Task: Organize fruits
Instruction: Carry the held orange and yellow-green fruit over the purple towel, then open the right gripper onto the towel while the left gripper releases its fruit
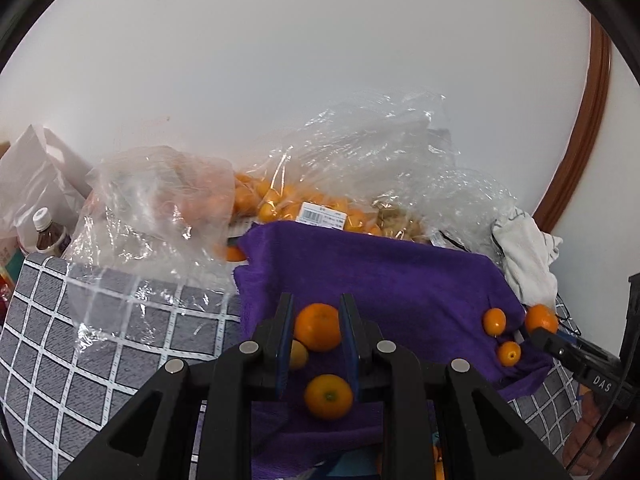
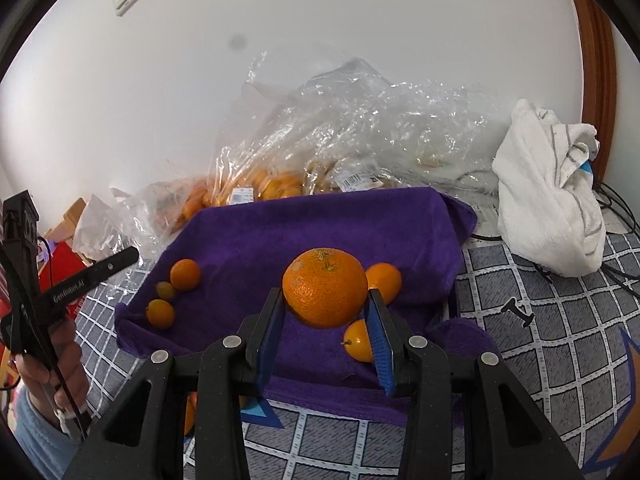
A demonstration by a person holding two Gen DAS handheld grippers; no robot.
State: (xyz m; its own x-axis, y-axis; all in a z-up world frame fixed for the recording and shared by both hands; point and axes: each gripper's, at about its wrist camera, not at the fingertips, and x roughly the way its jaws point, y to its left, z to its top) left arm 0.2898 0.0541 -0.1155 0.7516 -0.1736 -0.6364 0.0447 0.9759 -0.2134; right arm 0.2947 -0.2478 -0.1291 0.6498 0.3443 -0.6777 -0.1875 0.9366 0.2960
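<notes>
A purple towel (image 1: 380,272) (image 2: 320,224) lies on the grid-patterned cover. In the left wrist view my left gripper (image 1: 316,312) is shut on a small orange (image 1: 318,332) just above the towel, with a yellowish fruit (image 1: 298,355) and another orange (image 1: 328,396) beneath it. Three small fruits (image 1: 509,352) lie at the towel's right edge. In the right wrist view my right gripper (image 2: 326,300) is shut on a large orange (image 2: 325,288) held above the towel. Two oranges (image 2: 383,282) (image 2: 360,341) lie behind it; three small fruits (image 2: 185,274) lie at the left.
Clear plastic bags (image 1: 304,200) (image 2: 320,140) with several oranges sit behind the towel against the white wall. A white cloth (image 2: 552,200) lies at the right. A bottle (image 1: 48,232) stands far left. The left gripper's body (image 2: 60,288) shows at the right wrist view's left edge.
</notes>
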